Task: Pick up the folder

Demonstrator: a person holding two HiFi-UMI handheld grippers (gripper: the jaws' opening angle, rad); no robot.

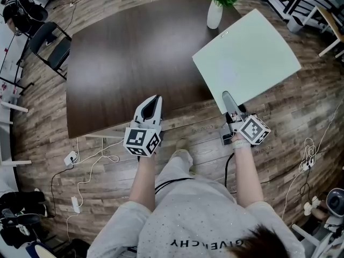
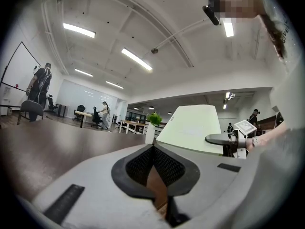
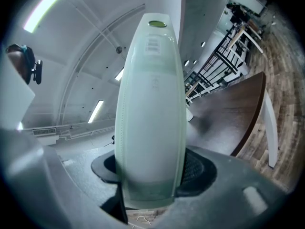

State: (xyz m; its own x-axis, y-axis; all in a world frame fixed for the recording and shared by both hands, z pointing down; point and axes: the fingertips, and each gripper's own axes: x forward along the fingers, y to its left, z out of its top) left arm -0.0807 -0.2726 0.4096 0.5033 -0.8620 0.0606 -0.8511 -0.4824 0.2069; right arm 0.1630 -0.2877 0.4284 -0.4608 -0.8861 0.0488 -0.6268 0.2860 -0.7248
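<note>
The pale green folder (image 1: 247,58) hangs tilted over the right end of the dark table (image 1: 134,58). My right gripper (image 1: 232,105) is shut on the folder's near edge. In the right gripper view the folder (image 3: 150,104) stands edge-on between the two pads and hides most of what lies behind it. My left gripper (image 1: 155,102) is over the table's front edge, left of the folder, shut with nothing in it. In the left gripper view its pads (image 2: 143,163) meet at the tip, and the folder (image 2: 190,125) and right gripper (image 2: 228,140) show to the right.
A white vase with a green plant (image 1: 215,12) stands at the table's far edge, close to the folder's far corner. A black chair (image 1: 51,42) stands left of the table. Cables and a power strip (image 1: 72,157) lie on the wooden floor.
</note>
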